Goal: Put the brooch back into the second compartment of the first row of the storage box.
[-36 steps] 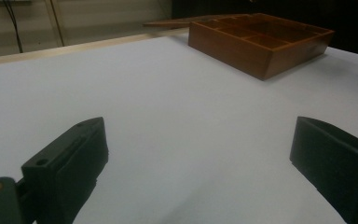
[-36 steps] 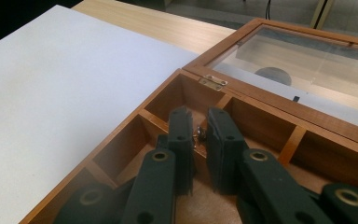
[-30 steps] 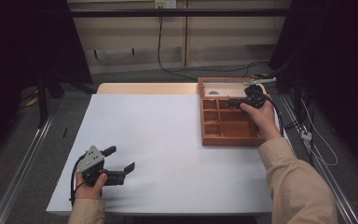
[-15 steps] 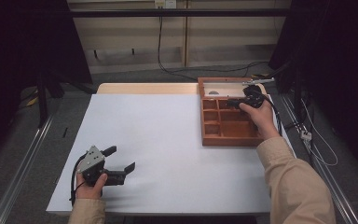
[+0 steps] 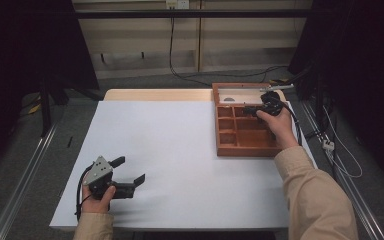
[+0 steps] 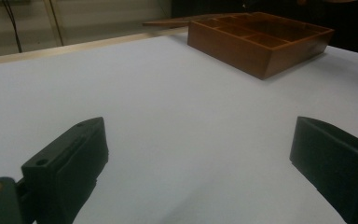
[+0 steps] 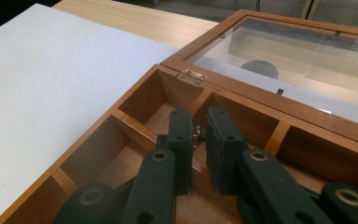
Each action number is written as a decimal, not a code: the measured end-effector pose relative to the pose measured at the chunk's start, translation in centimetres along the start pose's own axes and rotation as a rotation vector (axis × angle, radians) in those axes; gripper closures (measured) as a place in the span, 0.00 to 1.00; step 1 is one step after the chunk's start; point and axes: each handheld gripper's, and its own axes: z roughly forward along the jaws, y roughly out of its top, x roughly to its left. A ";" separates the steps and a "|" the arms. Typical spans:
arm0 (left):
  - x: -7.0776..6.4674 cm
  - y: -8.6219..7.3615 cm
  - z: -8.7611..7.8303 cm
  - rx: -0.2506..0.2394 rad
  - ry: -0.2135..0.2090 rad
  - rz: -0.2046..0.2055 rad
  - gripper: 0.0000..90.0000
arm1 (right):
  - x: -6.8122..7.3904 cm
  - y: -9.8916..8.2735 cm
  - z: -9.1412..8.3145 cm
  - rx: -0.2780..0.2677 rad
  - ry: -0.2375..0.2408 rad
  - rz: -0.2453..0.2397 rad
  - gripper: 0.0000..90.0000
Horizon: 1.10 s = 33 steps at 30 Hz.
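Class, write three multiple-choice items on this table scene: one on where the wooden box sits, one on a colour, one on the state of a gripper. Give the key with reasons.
1. Where on the table is the wooden box?
A. far right part
B. near left corner
C. centre

2. What colour is the sheet covering the table?
A. green
B. white
C. red

3. How do the left gripper's jaws stand?
A. shut on a block
B. wide apart, nothing between
C. shut on a cloth

Key: 1 A, the box lies by the right gripper; 2 B, the sheet is plain white; 3 B, the left gripper view shows bare sheet between them.
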 end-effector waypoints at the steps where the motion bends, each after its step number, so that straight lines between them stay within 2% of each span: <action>1: 0.0 0.0 0.0 0.000 0.003 0.000 0.04 | 0.0 0.0 0.1 0.005 -0.001 0.000 0.90; 17: 0.0 0.0 0.0 0.000 0.001 -0.002 0.04 | 0.1 0.5 0.3 -0.001 -0.013 -0.005 0.90; 20: 0.0 0.0 0.0 -0.001 0.002 -0.010 0.04 | -0.1 0.5 0.3 -0.002 -0.019 -0.002 0.90; 33: 0.0 0.0 0.0 -0.001 0.001 0.000 0.04 | -0.5 0.3 0.9 0.002 -0.054 0.011 0.90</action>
